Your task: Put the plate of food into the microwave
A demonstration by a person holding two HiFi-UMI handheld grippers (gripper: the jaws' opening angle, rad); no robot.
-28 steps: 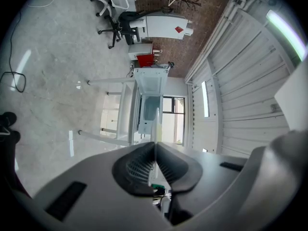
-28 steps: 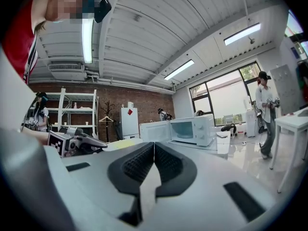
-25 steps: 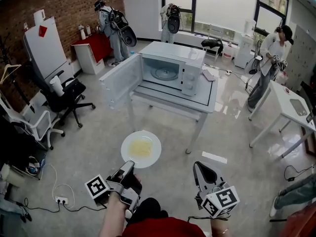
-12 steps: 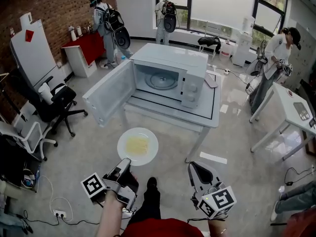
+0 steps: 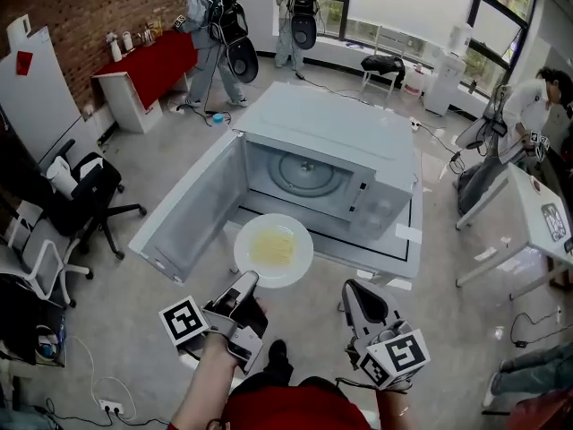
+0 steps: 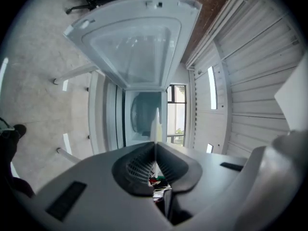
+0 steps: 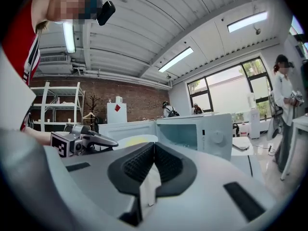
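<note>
A white plate (image 5: 273, 249) with yellow food on it hangs level just in front of the open microwave (image 5: 322, 141). My left gripper (image 5: 249, 279) is shut on the plate's near rim. In the left gripper view the plate (image 6: 155, 124) shows edge-on as a thin white line between the pressed pads, with the microwave's cavity (image 6: 142, 114) straight ahead. The microwave door (image 5: 183, 218) stands swung out to the left. My right gripper (image 5: 351, 287) hovers shut and empty to the right of the plate. The right gripper view shows the left gripper (image 7: 89, 139) and the plate (image 7: 137, 139).
The microwave sits on a white table (image 5: 407, 249). Office chairs (image 5: 85, 195) stand at the left, a white desk (image 5: 537, 218) at the right and a red table (image 5: 152, 61) at the back left. People (image 5: 210, 16) stand at the back and at the right (image 5: 524, 115).
The microwave has come much closer in the head view. The plate in my left gripper has moved forward from over the floor to just before the open cavity. The right gripper came along.
</note>
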